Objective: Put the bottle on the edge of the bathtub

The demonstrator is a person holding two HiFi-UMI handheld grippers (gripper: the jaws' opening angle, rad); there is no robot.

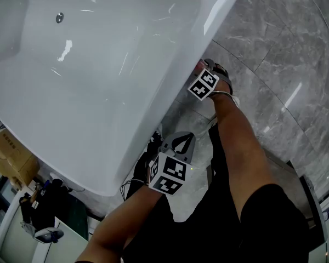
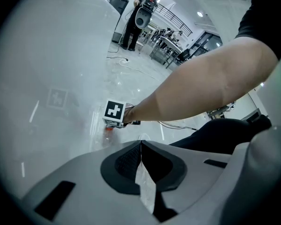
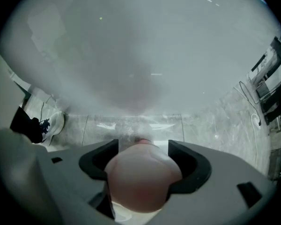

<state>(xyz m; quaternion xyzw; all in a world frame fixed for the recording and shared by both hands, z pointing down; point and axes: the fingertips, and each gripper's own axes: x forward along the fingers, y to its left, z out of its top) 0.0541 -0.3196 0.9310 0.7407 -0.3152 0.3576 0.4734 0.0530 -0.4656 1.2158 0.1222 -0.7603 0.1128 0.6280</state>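
Pink bottle sits clamped between the right gripper fingers, low beside the bathtub outer wall over the marble floor, while the left gripper fingers are pressed together, empty.

left gripper closed, right gripper gripping

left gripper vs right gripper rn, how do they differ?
Jaws: the left gripper is shut with nothing between its jaws, while the right gripper is clamped on a pinkish bottle.
Place: the right gripper is out by the bathtub wall, low over the marble floor. The left gripper sits nearer the person's body.
Shared: the same grey two-jaw build.
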